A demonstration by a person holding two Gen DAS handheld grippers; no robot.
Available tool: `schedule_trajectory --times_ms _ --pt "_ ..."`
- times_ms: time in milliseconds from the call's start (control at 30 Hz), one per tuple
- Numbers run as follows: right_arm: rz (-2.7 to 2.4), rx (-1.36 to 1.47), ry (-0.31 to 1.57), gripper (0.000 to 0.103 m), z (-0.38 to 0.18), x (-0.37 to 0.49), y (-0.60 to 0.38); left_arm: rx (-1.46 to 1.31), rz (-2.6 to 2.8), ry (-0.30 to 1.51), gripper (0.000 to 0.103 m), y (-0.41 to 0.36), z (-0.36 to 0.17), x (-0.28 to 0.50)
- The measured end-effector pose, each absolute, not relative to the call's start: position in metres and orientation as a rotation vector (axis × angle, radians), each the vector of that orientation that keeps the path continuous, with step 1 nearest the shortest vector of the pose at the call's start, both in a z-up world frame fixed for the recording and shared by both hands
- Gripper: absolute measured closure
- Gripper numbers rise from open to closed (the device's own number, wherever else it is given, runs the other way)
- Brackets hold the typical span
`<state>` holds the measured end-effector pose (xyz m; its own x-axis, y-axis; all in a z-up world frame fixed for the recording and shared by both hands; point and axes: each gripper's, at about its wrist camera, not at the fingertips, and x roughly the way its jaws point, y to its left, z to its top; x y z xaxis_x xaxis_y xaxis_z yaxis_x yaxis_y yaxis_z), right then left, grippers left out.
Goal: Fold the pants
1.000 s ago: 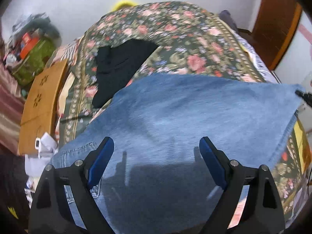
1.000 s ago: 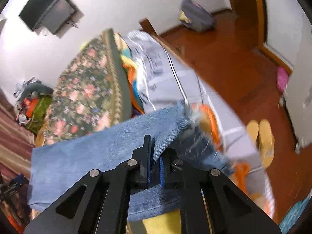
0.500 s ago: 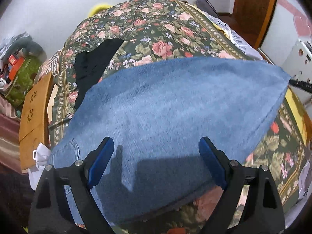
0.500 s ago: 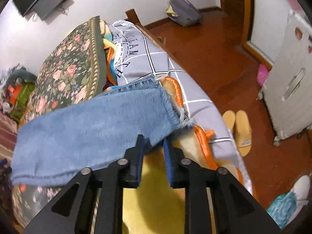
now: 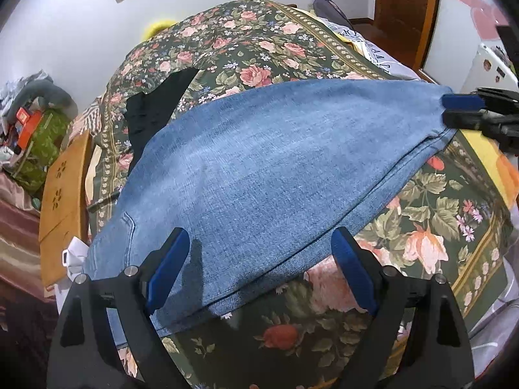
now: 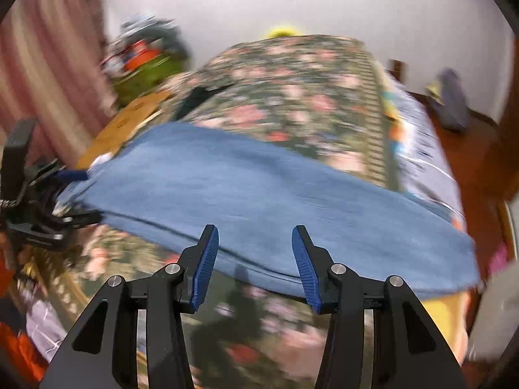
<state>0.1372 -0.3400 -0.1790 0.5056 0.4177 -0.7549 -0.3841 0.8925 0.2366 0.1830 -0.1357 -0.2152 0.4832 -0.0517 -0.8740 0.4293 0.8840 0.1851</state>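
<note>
Blue jeans [image 5: 275, 168] lie flat across the floral bedspread [image 5: 253, 42], waist end at the left, leg ends at the right. My left gripper [image 5: 259, 259] is open and empty, hovering over the jeans' near edge. My right gripper [image 6: 256, 253] is open and empty above the near edge of the jeans [image 6: 259, 194]; that view is blurred. In the left wrist view the right gripper [image 5: 460, 110] sits at the jeans' leg end. In the right wrist view the left gripper [image 6: 61, 191] sits at the jeans' left end.
A black garment [image 5: 152, 113] lies on the bed beyond the jeans. A wooden board [image 5: 65, 194] and cluttered bags [image 5: 32, 129] stand at the bed's left side. A white appliance [image 5: 489, 71] and wooden door [image 5: 405, 6] are at the right.
My right gripper has let go of the jeans' leg end, opened, and swung round to face the bed. The jeans now lie flat. The left gripper stayed open and drew back a little.
</note>
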Motion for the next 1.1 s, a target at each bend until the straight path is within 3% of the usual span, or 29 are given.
schedule_trajectory --times_ms 100,200,300,367,467,500,567,833,1000,1100 --pt "0.545 -0.023 0.958 0.060 -0.189 0.141 -0.312 0.425 -0.312 1.020 0.014 -0.141 -0.216 0.186" --pt "0.564 -0.067 0.969 0.060 -0.196 0.144 -0.295 0.445 -0.357 1.019 0.027 -0.152 -0.218 0.189" --pt "0.586 -0.056 0.974 0.060 -0.196 0.150 -0.287 0.451 -0.418 1.016 0.051 -0.164 -0.219 0.189" --pt "0.604 -0.052 0.978 0.060 -0.197 0.153 -0.282 0.456 -0.456 1.020 0.077 -0.172 -0.220 0.191" --pt "0.631 -0.059 0.957 0.076 -0.195 0.153 -0.272 0.479 -0.440 1.013 0.090 -0.184 -0.222 0.192" --pt "0.635 -0.055 0.961 0.087 -0.194 0.155 -0.270 0.474 -0.437 1.015 0.091 -0.184 -0.221 0.193" --pt "0.634 -0.050 0.955 0.091 -0.189 0.153 -0.270 0.435 -0.437 1.018 0.093 -0.181 -0.216 0.193" --pt "0.709 -0.007 0.978 0.093 -0.169 0.130 -0.284 0.303 -0.486 1.080 0.094 -0.164 -0.213 0.187" --pt "0.609 0.151 0.936 0.061 -0.169 0.154 -0.301 0.300 -0.472 1.075 0.093 -0.166 -0.208 0.180" --pt "0.511 0.187 0.965 0.060 -0.188 0.176 -0.307 0.287 -0.469 1.070 0.087 -0.166 -0.199 0.175"
